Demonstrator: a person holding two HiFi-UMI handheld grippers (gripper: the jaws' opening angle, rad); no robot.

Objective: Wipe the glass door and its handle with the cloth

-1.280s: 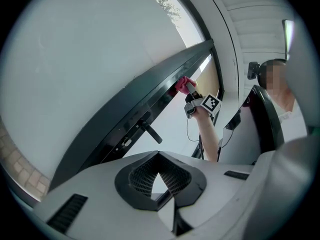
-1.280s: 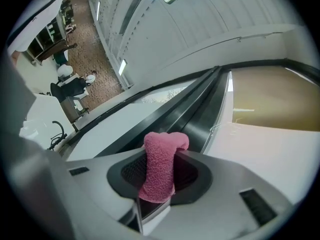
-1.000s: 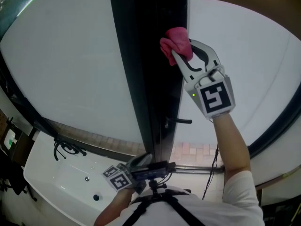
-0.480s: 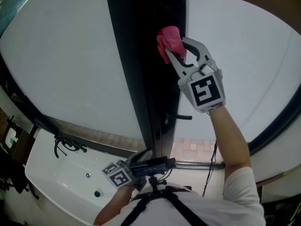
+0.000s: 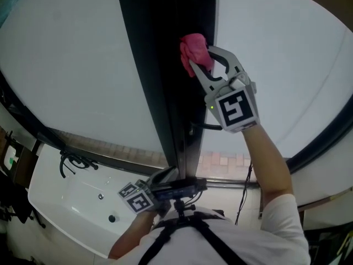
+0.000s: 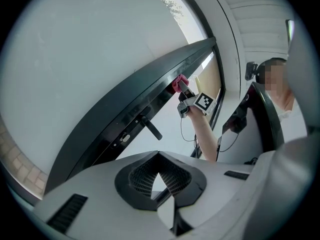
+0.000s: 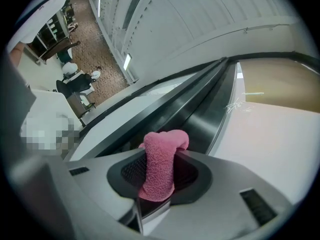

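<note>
Right gripper [image 7: 159, 181] has its jaws clamped on the pink cloth [image 7: 162, 159]. It's fuzzy terry stuff, bunched into a fat roll. The lower end disappears down between the ribbed black pads, so no idea how much is tucked in there. The rounded top pokes out just past the jaw tips, up by the dark glossy door frame [image 7: 197, 109]; can't really tell if it's touching. Pale smooth glass [image 7: 270, 139] sits right of the jaws. Left gripper [image 6: 159, 176] has jaws together, nothing in them. The slim black lever handle [image 6: 149, 128] is well beyond its tips.
</note>
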